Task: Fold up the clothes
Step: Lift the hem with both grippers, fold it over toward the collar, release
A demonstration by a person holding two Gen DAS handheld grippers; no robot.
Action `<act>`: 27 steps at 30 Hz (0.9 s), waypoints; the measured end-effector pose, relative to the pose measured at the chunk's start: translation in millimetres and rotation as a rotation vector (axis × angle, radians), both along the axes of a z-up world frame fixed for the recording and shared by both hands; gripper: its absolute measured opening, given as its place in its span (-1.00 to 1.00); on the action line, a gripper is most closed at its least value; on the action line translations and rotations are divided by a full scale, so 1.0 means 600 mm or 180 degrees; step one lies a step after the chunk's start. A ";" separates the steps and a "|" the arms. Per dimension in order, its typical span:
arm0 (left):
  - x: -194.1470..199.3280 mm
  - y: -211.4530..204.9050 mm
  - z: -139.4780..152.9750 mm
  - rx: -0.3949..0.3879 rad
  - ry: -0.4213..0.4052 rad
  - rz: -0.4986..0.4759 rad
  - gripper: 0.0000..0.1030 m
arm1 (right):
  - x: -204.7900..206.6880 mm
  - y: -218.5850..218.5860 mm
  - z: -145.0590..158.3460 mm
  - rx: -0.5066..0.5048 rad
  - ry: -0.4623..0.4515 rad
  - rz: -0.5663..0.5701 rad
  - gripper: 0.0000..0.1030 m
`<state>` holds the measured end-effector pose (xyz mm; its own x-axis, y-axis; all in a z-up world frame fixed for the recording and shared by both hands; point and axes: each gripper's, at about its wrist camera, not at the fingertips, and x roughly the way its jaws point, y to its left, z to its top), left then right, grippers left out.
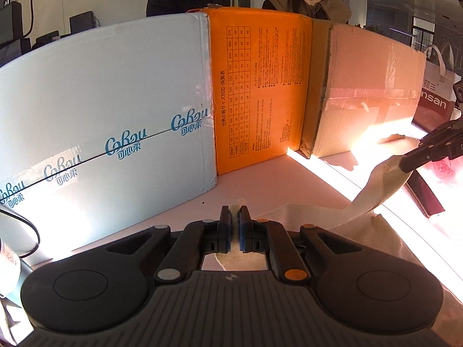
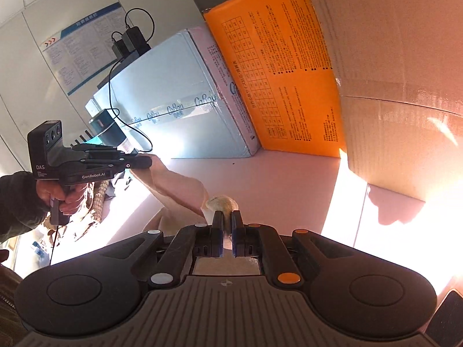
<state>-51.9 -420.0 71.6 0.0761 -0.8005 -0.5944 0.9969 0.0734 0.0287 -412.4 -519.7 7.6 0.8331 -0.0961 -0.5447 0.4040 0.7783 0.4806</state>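
Cream garment (image 1: 373,185); orange box (image 1: 260,86) with black print; pale-blue box (image 1: 101,92), teal logos; brown carton (image 1: 370,86).

Black left gripper (image 2: 144,162) marked "DAS" and "GenRobot.AI", dark sleeve (image 2: 17,199), blue-padded jaws

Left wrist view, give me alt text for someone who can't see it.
The left gripper is shut on a beige cloth, which stretches right to the right gripper, also clamped on it. Behind, on the table, stand a pale blue box, an orange box and a cardboard box, with two people beyond.
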 end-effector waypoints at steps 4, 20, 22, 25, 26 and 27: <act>-0.030 0.072 0.017 -0.0013 -0.0072 -0.0169 -0.91 | -0.032 0.071 0.020 0.0021 -0.0061 -0.0002 -0.90; -0.107 0.259 -0.077 0.0589 0.0196 -0.0297 -0.78 | -0.109 0.270 -0.050 0.0394 0.0354 0.0041 -0.84; -0.115 0.266 -0.093 0.0682 0.0099 -0.0300 -0.43 | -0.108 0.279 -0.068 0.0429 0.0512 0.0014 -0.70; -0.123 0.287 -0.093 0.0677 0.0002 -0.0355 0.08 | -0.113 0.288 -0.080 0.0398 0.0644 -0.0047 -0.26; -0.125 0.295 -0.092 0.0669 -0.0024 -0.0382 0.17 | -0.116 0.288 -0.078 0.0392 0.0634 -0.0076 -0.25; -0.125 0.304 -0.088 0.0649 -0.0034 -0.0403 0.23 | -0.120 0.287 -0.075 0.0366 0.0615 -0.0128 -0.21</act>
<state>-126.8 -237.9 18.6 -0.0102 -0.6676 -0.7445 0.9973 -0.0607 0.0407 -484.4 -347.7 -37.6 0.7089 -0.0553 -0.7031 0.5269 0.7043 0.4757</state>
